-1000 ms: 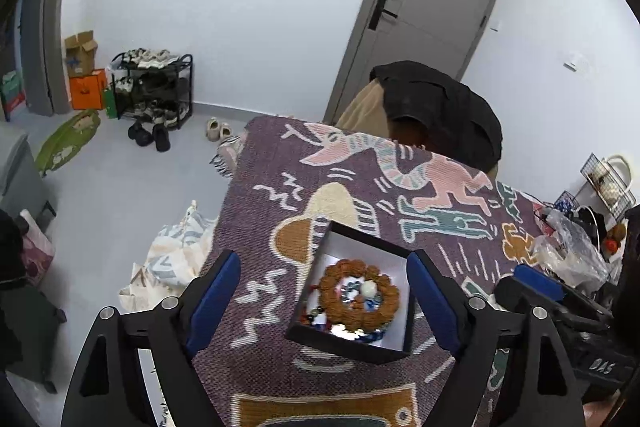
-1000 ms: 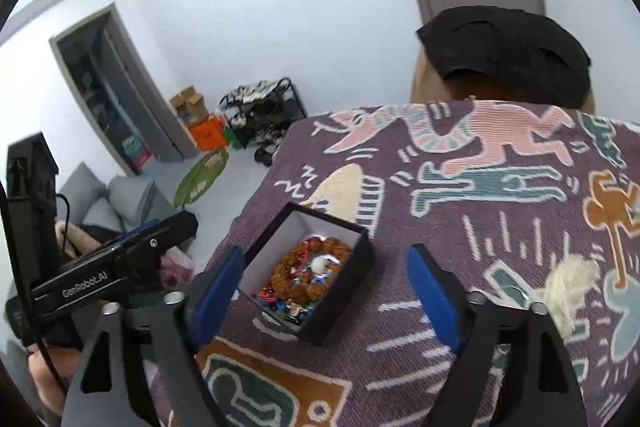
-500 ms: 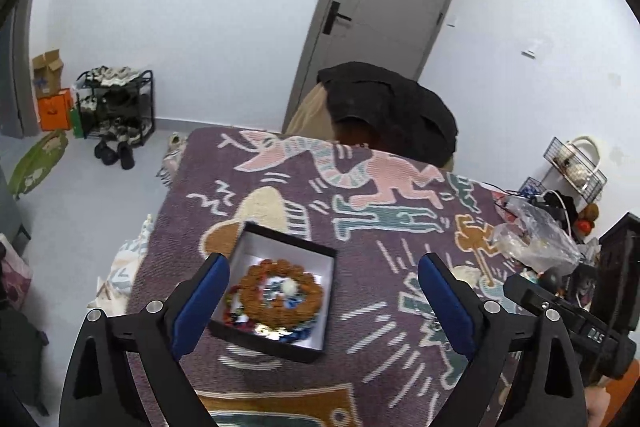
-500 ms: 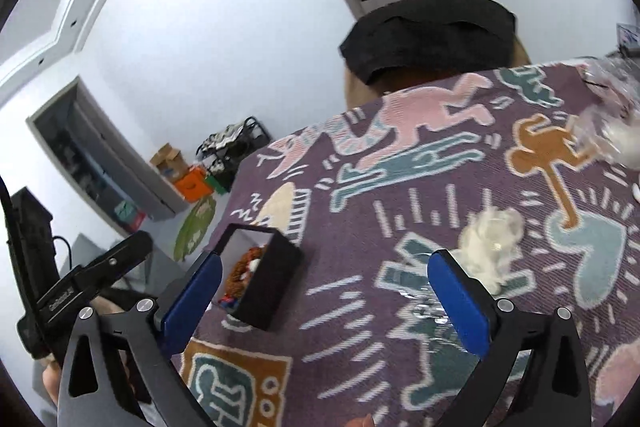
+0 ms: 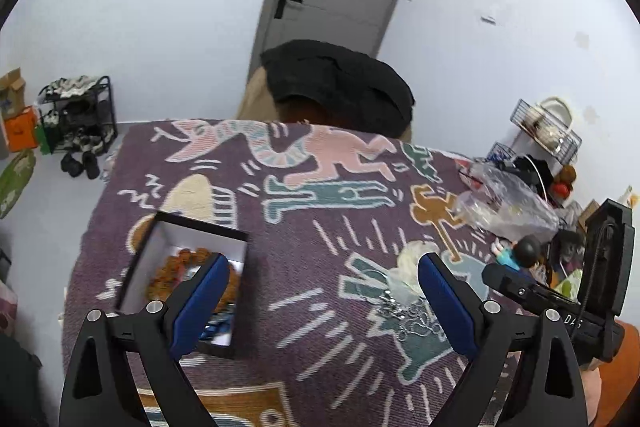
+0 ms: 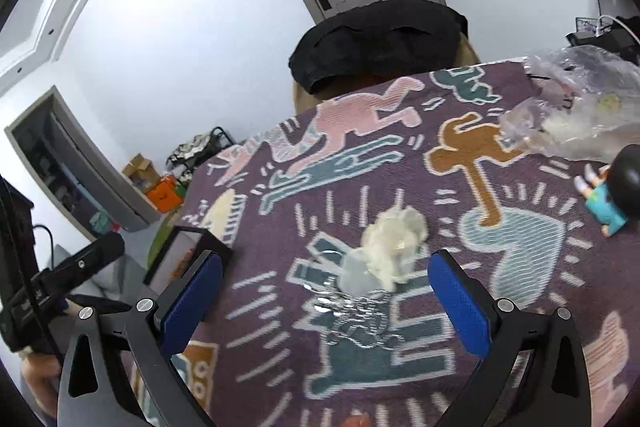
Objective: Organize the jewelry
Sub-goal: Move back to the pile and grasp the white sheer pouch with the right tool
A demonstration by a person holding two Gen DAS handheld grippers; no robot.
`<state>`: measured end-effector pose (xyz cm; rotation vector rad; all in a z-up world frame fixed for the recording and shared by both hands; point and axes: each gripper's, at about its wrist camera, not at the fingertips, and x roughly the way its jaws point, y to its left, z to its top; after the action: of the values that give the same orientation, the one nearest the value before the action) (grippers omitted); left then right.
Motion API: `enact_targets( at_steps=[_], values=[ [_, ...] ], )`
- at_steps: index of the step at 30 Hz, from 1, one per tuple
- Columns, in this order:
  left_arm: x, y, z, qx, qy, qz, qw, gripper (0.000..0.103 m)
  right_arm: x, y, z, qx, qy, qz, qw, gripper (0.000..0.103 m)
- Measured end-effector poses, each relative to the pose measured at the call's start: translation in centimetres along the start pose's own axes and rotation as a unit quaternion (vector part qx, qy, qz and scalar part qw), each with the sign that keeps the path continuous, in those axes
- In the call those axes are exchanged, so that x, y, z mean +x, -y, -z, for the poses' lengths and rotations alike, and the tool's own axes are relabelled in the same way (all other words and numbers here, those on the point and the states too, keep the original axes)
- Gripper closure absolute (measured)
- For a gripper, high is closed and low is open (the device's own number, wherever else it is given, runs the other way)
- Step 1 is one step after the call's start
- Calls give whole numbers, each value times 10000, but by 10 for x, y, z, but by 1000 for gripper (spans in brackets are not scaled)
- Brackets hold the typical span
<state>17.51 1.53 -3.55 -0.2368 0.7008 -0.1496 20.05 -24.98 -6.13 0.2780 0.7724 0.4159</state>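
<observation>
silver chain (image 6: 360,319) between open right tongs (image 6: 324,303)

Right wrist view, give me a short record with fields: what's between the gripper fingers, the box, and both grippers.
between fingers: tangled silver chain jewelry beside a crumpled white tissue wad, lying on the purple patterned woven cloth
box: open black square box holding a brown bead bracelet
right gripper: open, holding nothing
left gripper: open, holding nothing

Both claws swung right, box (image 5: 188,279) to chain (image 6: 360,315); jaws widened.
</observation>
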Motion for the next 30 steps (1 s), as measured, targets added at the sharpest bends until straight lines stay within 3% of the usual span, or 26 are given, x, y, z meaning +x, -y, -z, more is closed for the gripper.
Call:
enact_targets(
  at_steps=[8, 14, 19, 25, 27, 30],
  values=[
    [35, 22, 8, 21, -343, 180, 9992, 8, 4, 33, 8, 236, -140, 92, 9996, 1],
    [70, 30, 18, 27, -778, 172, 9968, 31, 14, 54, 11, 483, -355, 85, 9982, 25],
    [100, 32, 28, 46, -1177, 105, 9930, 51, 35, 57, 12, 452, -536, 130, 9975, 25],
    [132, 32, 34, -17, -1501, -6, 9887, 60, 71, 52, 9, 347, -827, 269, 9956, 32],
    [141, 32, 34, -28, -1612, -22, 9869, 61, 80, 52, 9, 312, -926, 367, 9945, 38],
    [154, 35, 35, 39, -1744, -140, 9846, 69, 94, 54, 9, 285, -1066, 488, 9927, 64]
  ],
)
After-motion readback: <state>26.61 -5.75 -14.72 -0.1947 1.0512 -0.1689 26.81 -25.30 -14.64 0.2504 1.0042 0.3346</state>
